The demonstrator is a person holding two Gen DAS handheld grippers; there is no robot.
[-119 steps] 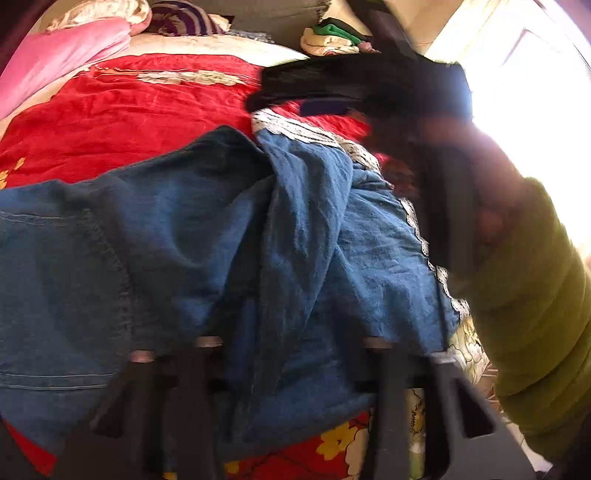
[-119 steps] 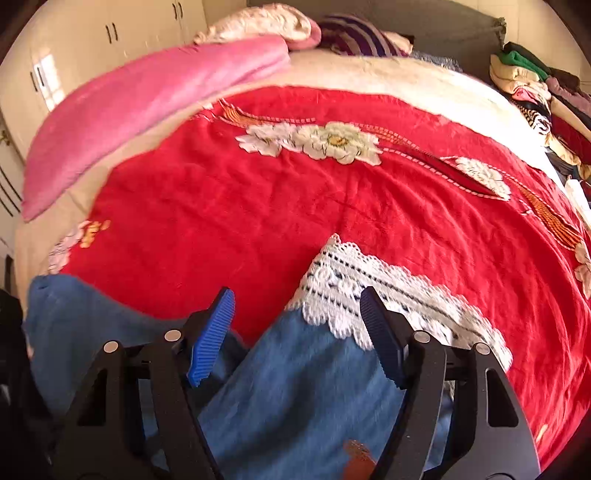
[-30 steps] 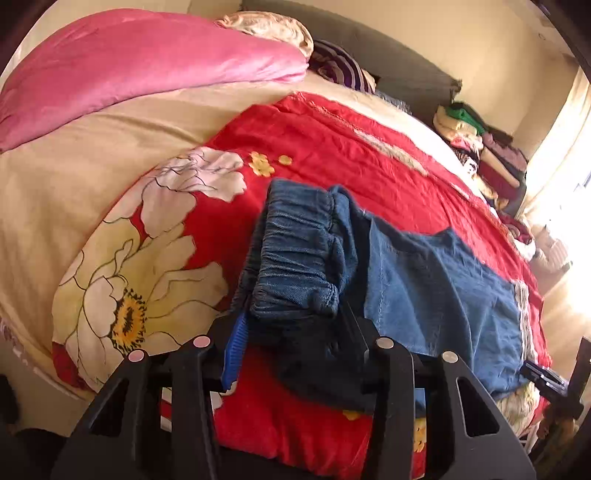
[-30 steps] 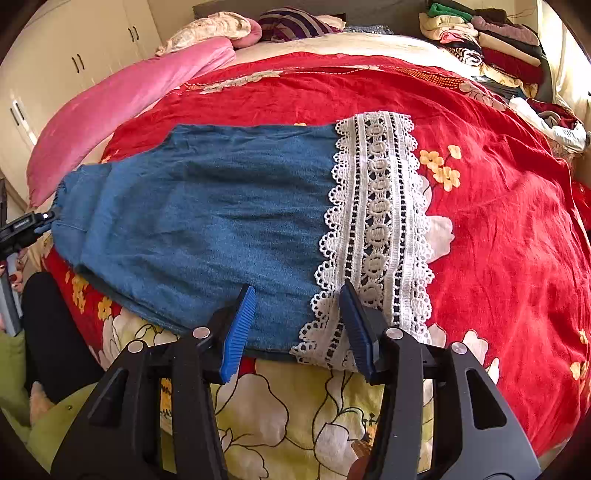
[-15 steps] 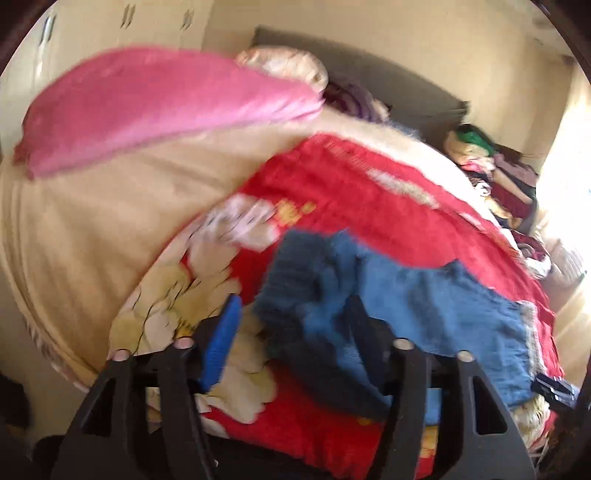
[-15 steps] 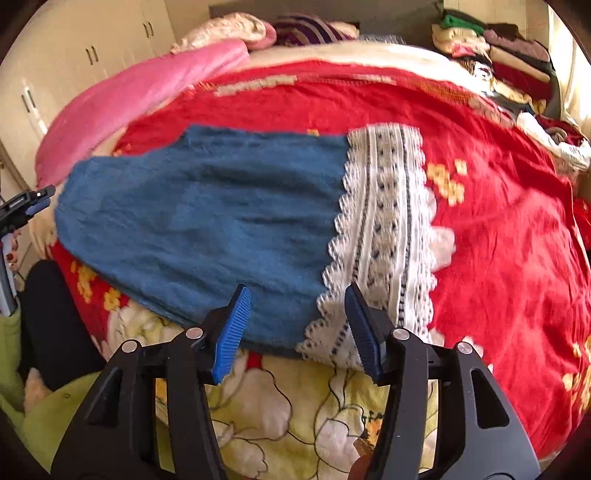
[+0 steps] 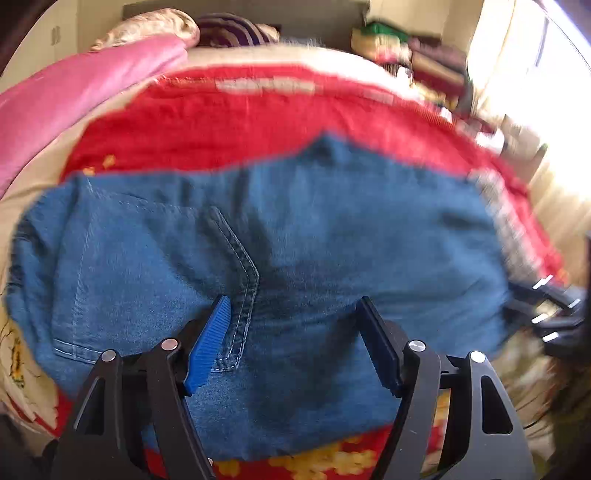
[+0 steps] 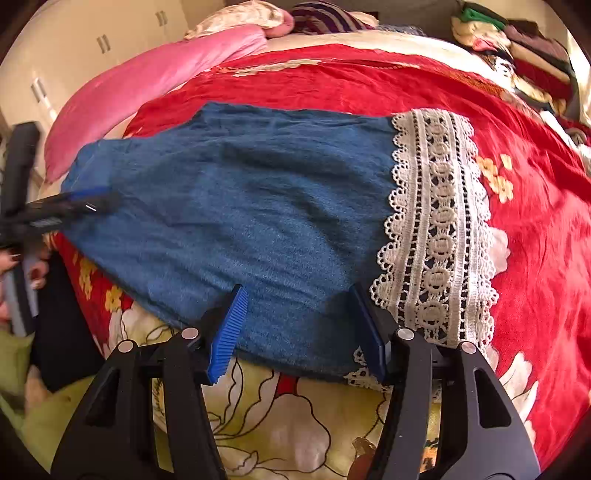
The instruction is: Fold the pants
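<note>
Blue denim pants [image 8: 236, 206] with a white lace hem [image 8: 436, 229] lie folded lengthwise on the red floral bedspread [image 8: 369, 81]. My right gripper [image 8: 299, 325] is open and empty over the near edge of the leg, just left of the lace. My left gripper [image 7: 291, 339] is open and empty over the pocket and seam area of the pants [image 7: 332, 229]. The left gripper also shows at the left edge of the right wrist view [image 8: 74, 203], over the waist end. The right gripper shows at the right edge of the left wrist view [image 7: 546, 310].
A pink quilt [image 8: 147, 85] and pillows [image 8: 240, 18] lie at the back left of the bed. Stacked folded clothes [image 8: 517, 48] sit at the back right. White wardrobe doors [image 8: 92, 44] stand at the left. The bed's front edge [image 8: 295, 424] is under my right gripper.
My left gripper has let go of the waistband and swung right over the pants' pocket area; it now stands open. My right gripper has moved slightly closer to the leg, still open.
</note>
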